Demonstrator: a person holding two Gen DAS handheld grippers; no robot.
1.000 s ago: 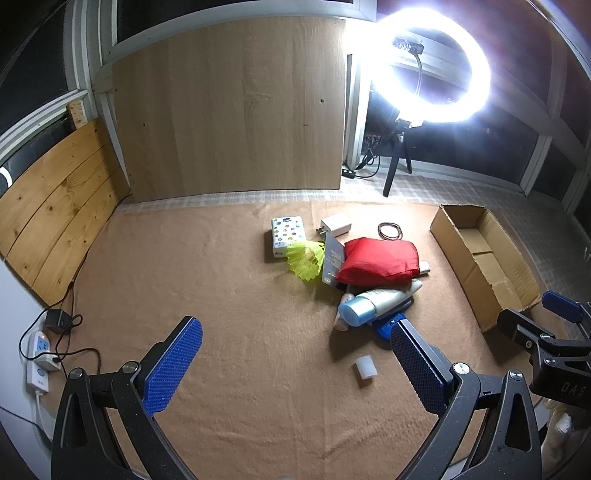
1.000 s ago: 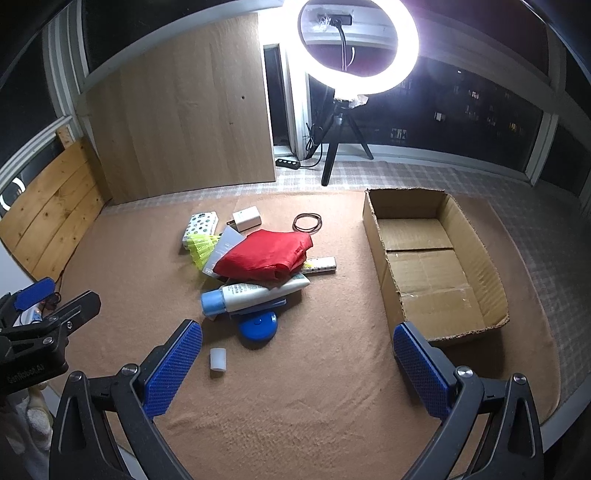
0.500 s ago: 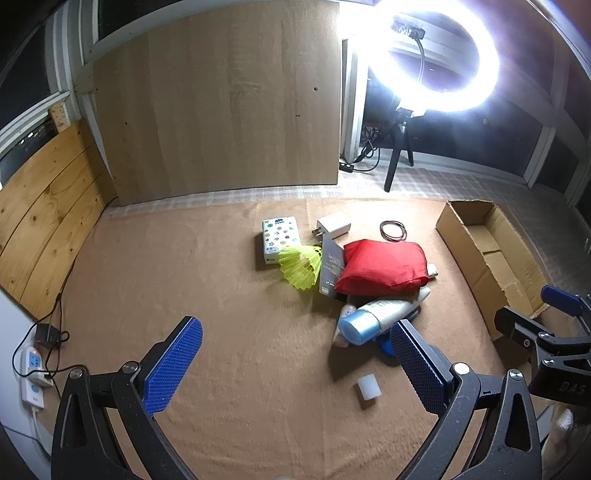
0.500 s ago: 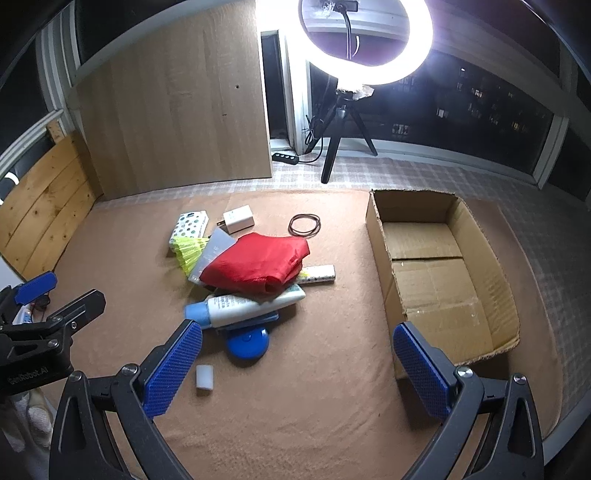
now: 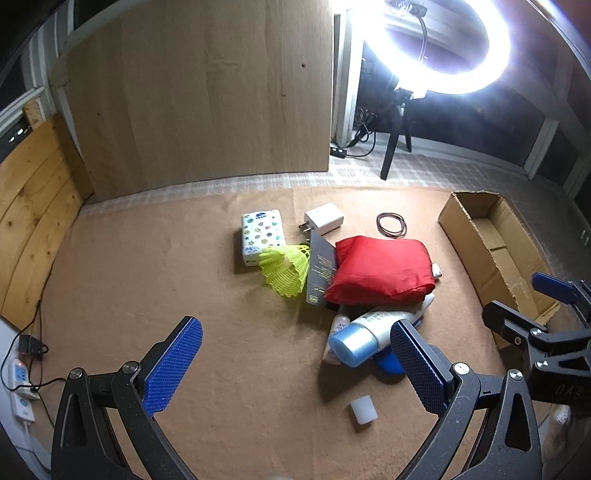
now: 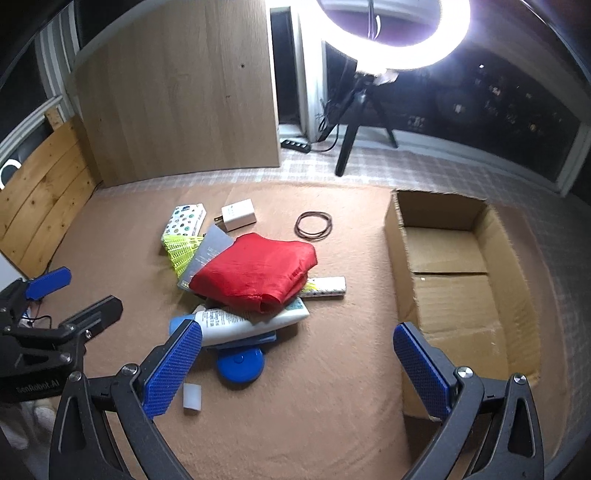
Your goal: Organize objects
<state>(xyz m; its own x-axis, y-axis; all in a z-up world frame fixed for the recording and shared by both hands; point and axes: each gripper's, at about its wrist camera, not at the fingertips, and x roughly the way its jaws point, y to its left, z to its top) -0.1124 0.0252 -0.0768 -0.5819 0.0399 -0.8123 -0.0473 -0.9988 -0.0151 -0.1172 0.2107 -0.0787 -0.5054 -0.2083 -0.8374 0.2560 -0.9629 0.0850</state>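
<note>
While both grippers hang spread and empty, the white blue-capped bottle point(image 6: 243, 323) lies crosswise nearest the right gripper point(image 6: 297, 363).

Blue disc point(image 6: 240, 363) half under bottle point(image 6: 251, 321)

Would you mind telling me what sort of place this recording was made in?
Probably an enclosed balcony or sunroom set up for filming: dark night-time windows, a ring light on a tripod, and a brown mat holding household clutter beside a cardboard box.
</note>
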